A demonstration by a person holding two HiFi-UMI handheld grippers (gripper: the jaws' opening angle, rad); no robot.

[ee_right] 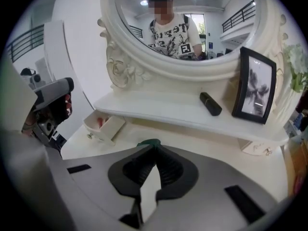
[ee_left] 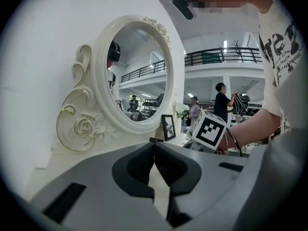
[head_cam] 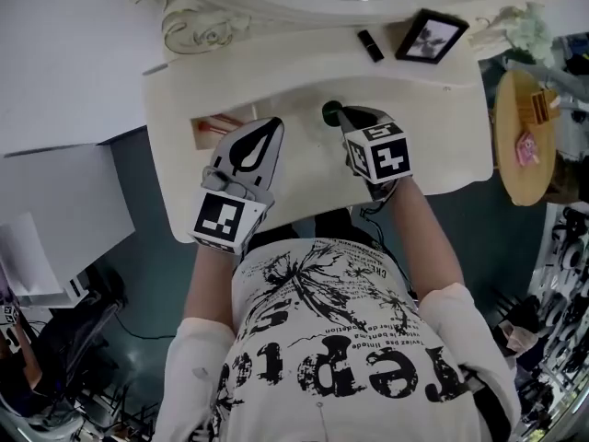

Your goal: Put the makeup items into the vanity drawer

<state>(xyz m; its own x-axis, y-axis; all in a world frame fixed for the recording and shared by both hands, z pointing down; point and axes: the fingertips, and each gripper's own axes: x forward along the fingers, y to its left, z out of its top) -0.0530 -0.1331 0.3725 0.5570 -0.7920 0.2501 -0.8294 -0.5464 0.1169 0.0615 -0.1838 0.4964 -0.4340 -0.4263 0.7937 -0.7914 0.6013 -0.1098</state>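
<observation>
Our right gripper [head_cam: 342,116] has its jaws closed almost fully, and a small green item [head_cam: 330,111] sits pinched at their tips. In the right gripper view only a bit of green peeps over the closed tips. We judge it held, but we cannot tell its long axis. It hangs over the middle of the desk [head_cam: 433,145], towards the rear edge.

The drawer [head_cam: 213,125] stands pulled out at the desk's rear left, under the shelf [head_cam: 304,49], with something red already in it. From the green item it lies to the left and a little further back. The right gripper view also shows it off to the left of the jaws, its open top facing up. We think the coming move turns on that carry to the left, ending above the open top.

Our left gripper [head_cam: 267,132] is closed on nothing, its jaws meeting tip to tip. It hovers just beside the drawer, on the side facing the right gripper. It is the nearer hand but an empty one, and the right gripper may have to pass close by its nose.

A black lipstick [head_cam: 370,45] lies on the shelf near its right end, just beside the frame [head_cam: 431,37]. Its long axis slants from rear left to front right. It lies ahead of the right gripper, the nearer hand, and is not yet in the drawer.
</observation>
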